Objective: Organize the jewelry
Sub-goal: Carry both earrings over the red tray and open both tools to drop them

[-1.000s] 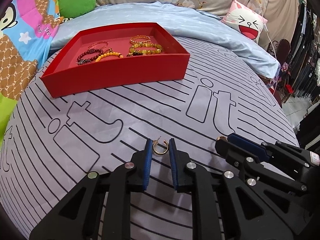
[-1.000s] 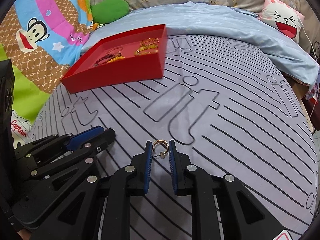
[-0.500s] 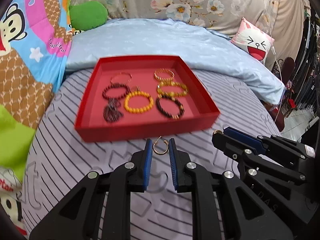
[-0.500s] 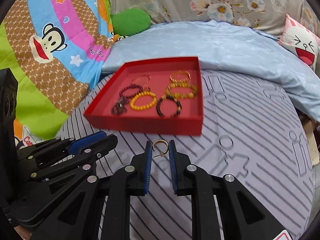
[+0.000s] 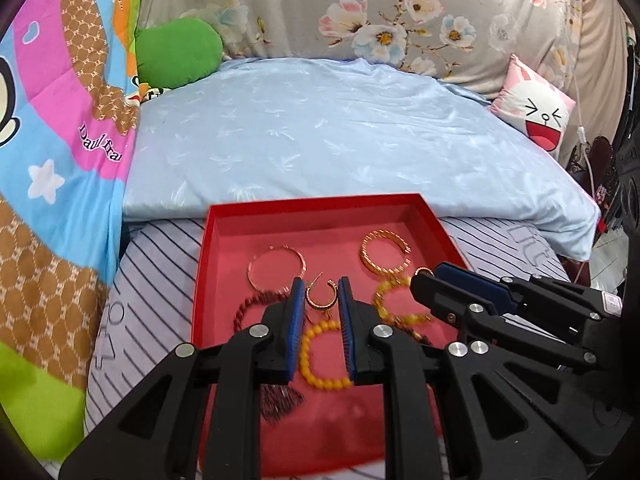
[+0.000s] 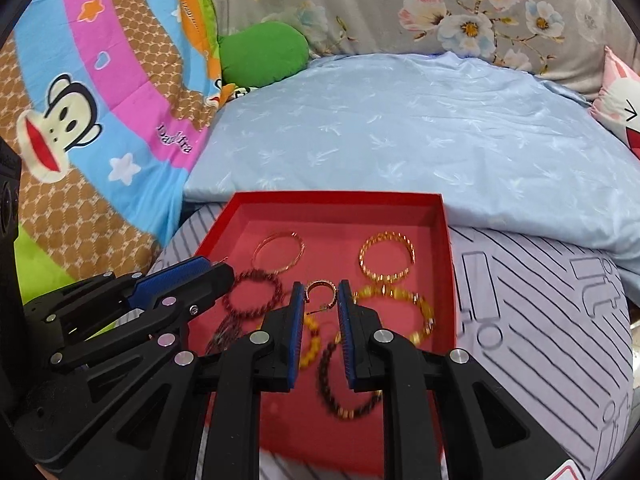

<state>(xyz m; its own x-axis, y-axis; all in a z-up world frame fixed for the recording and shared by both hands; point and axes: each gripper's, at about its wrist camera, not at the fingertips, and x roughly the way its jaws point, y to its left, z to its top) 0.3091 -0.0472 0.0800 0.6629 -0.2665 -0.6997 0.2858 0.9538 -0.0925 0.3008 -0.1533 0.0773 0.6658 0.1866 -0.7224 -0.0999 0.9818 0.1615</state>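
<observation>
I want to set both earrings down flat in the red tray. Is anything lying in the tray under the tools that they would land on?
Yes. Bracelets lie beneath both. Under the left tool and its earring is the orange bead bracelet; under the right tool and its earring, the dark bead bracelet. The red tray is bare toward its far wall.

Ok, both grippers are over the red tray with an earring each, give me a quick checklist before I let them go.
1. Left gripper grips its gold hoop earring between the fingers: ok.
2. Right gripper grips its own gold hoop earring: ok.
3. Both earrings are over the red tray, inside its walls: ok.
4. Bare floor under the left earring: not ok, the orange bead bracelet and thin gold bangle lie close below.
5. Bare floor under the right earring: not ok, the yellow bead bracelet and dark bead bracelet crowd it.
6. Height above the tray floor: cannot tell.
</observation>
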